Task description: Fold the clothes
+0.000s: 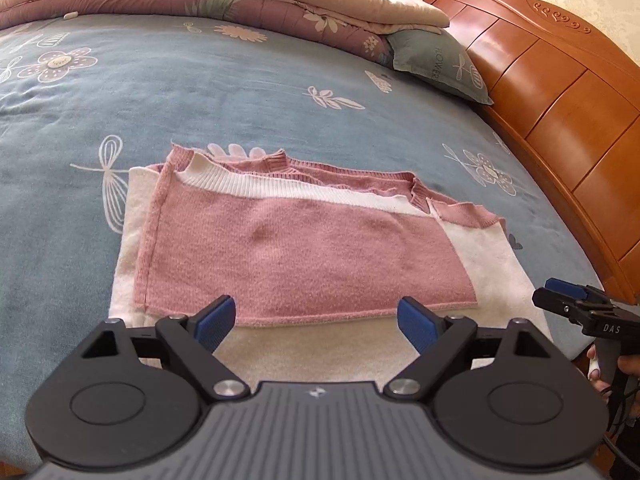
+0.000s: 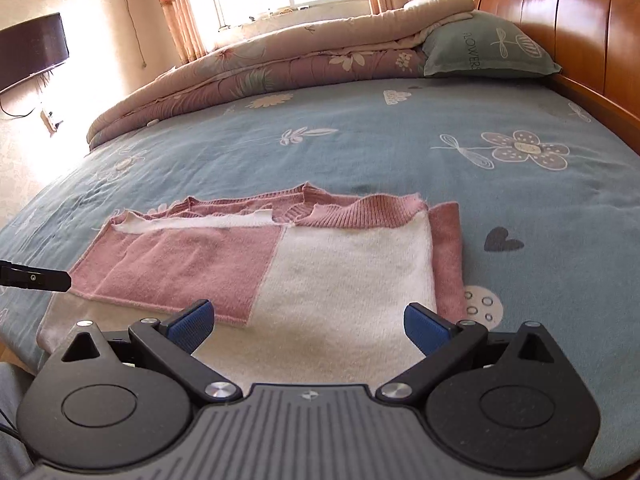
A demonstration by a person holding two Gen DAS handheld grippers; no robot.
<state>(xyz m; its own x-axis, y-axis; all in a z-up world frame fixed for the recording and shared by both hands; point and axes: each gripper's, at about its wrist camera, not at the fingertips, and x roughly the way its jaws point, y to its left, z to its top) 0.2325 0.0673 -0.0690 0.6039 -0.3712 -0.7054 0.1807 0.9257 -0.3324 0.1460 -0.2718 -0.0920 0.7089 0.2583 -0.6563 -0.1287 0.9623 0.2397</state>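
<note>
A pink and white knit sweater [image 1: 304,248] [image 2: 280,272] lies flat on the blue bedspread, with a pink sleeve folded across its white body and the ribbed collar at the far side. My left gripper [image 1: 316,322] hovers open just above the sweater's near white hem, nothing between its blue pads. My right gripper [image 2: 308,322] is open too, over the near white part of the sweater. From the left wrist view the right gripper [image 1: 560,294] shows at the far right edge, held by a hand, beside the sweater's right side.
The blue flowered bedspread [image 1: 200,92] [image 2: 400,148] spreads all around the sweater. A rolled pink quilt [image 2: 260,68] and a grey-green pillow [image 1: 436,64] [image 2: 488,48] lie at the far side. A wooden headboard [image 1: 560,92] [image 2: 568,20] runs along the right.
</note>
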